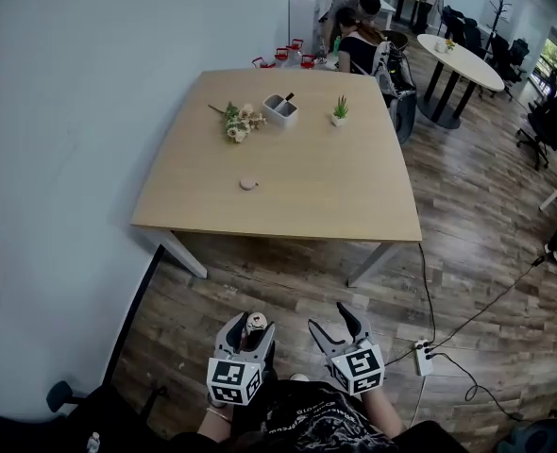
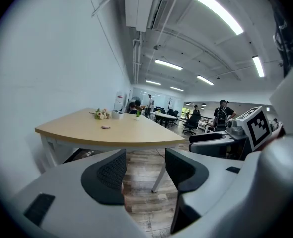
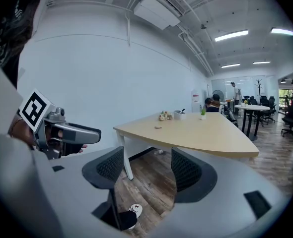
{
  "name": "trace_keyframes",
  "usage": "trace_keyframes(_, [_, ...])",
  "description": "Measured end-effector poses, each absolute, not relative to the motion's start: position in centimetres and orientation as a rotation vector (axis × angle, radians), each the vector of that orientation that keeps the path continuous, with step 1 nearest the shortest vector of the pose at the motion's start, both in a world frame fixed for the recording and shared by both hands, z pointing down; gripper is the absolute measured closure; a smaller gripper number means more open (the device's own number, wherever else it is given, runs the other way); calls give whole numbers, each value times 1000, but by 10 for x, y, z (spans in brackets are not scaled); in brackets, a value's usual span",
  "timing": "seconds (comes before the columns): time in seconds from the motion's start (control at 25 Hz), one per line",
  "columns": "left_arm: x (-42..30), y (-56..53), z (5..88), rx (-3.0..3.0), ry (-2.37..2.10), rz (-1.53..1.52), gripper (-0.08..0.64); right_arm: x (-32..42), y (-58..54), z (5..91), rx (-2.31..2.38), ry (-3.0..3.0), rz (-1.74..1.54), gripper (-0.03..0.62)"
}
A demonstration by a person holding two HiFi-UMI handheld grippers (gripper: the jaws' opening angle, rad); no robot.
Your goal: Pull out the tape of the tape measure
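Both grippers are held low, short of the table's point(image 1: 354, 192) near edge and not touching it. The left gripper point(image 1: 250, 327) has its jaws a moderate way apart with nothing between them, just wood floor and the table leg showing through the gap. The right gripper point(image 1: 333, 324) sits just beside it, jaws spread a bit wider, also empty. In its own view you can see a white shoe point(image 3: 132, 210) on the floor underneath. A white power strip point(image 1: 423, 358) lies on the floor off the table's near right corner, with cables running away from it.

The tape measure point(image 1: 248, 184), a small round pinkish thing, lies flat on the table, left of the middle and well apart from both grippers. I can't see any tape pulled out. Toward the table's far side there's a bunch of flowers point(image 1: 239, 121), then a white container point(image 1: 279, 109) and a tiny potted plant point(image 1: 340, 111). A person point(image 1: 359, 34) is seated at the table's far right corner.
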State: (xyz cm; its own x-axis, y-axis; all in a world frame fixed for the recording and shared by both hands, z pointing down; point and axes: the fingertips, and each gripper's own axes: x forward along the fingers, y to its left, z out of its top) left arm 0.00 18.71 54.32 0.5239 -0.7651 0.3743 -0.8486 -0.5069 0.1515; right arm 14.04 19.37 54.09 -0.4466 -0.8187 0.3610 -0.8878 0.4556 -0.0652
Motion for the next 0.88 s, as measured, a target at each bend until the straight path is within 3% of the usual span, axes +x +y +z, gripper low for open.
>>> trace_keyframes(0.88, [-64,-69,536,2581,-1129,422,307,63,-22,531,1588,-2319,345,288])
